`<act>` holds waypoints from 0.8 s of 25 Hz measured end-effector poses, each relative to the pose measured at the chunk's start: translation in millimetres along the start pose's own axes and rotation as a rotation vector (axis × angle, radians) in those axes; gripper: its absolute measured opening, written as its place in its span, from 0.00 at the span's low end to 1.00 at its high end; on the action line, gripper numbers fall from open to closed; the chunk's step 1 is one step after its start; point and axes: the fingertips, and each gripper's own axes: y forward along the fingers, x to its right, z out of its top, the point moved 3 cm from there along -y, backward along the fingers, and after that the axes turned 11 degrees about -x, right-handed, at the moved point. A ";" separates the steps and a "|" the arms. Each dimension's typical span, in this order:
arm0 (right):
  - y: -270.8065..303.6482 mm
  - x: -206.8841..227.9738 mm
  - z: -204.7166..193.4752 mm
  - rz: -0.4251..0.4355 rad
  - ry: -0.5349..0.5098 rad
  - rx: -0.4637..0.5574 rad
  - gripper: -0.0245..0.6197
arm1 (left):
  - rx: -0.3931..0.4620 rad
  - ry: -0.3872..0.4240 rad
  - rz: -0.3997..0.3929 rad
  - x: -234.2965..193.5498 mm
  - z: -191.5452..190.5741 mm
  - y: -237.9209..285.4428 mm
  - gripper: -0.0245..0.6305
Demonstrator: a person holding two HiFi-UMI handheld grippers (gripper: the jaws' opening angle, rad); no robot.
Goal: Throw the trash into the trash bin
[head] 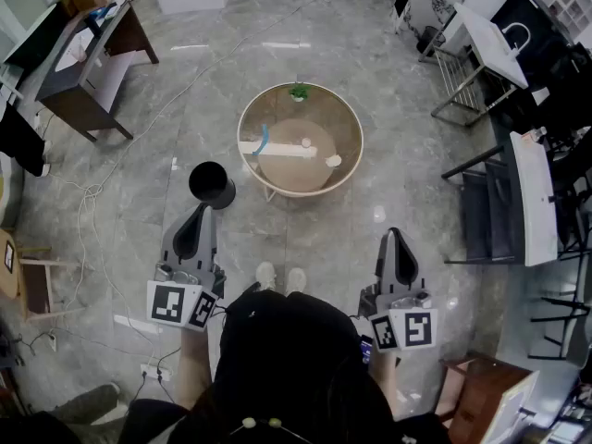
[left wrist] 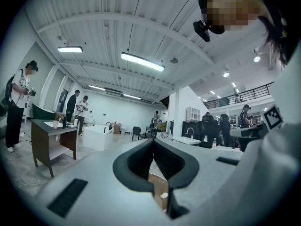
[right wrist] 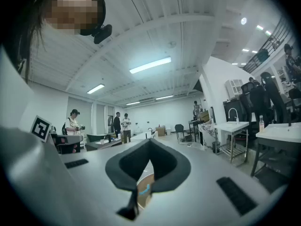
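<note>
1. Currently both tools are level and empty. The left gripper (head: 201,213) has its dark pads pressed together at the tips with nothing between them, and the right gripper (head: 395,236) is the same.
2. Trash location: all of it lies on the round table (head: 357,128) ahead of you, well apart from both grippers. None is in the trash bin (head: 212,183) yet.
3. Pieces seen: a crumpled white scrap (head: 333,160) near the right rim, a curved blue strip (head: 263,140), a flat white strip (head: 275,153) beside it, and a small white ball (head: 306,141) near the middle. What they are made of is too small to tell.
4. Handling, as a judgement: all look light and soft, so a gentle pinch should do.
   - Take the scrap across its bulk.
   - Take the blue strip where it arches off the surface.
   - The flat strip may slide, so catch one end.
   - The ball may roll.
5. Surfaces: the table has a smooth wooden top inside a raised pale rim, which will block a low approach. The bin is matt black, flared and open-topped, and stands on the glossy grey floor (head: 305,44) just left of the table.
</note>
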 end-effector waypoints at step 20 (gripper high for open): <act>6.5 -5.9 -6.7 0.032 0.020 -0.017 0.04 | -0.010 -0.002 0.032 -11.8 -1.3 -8.8 0.04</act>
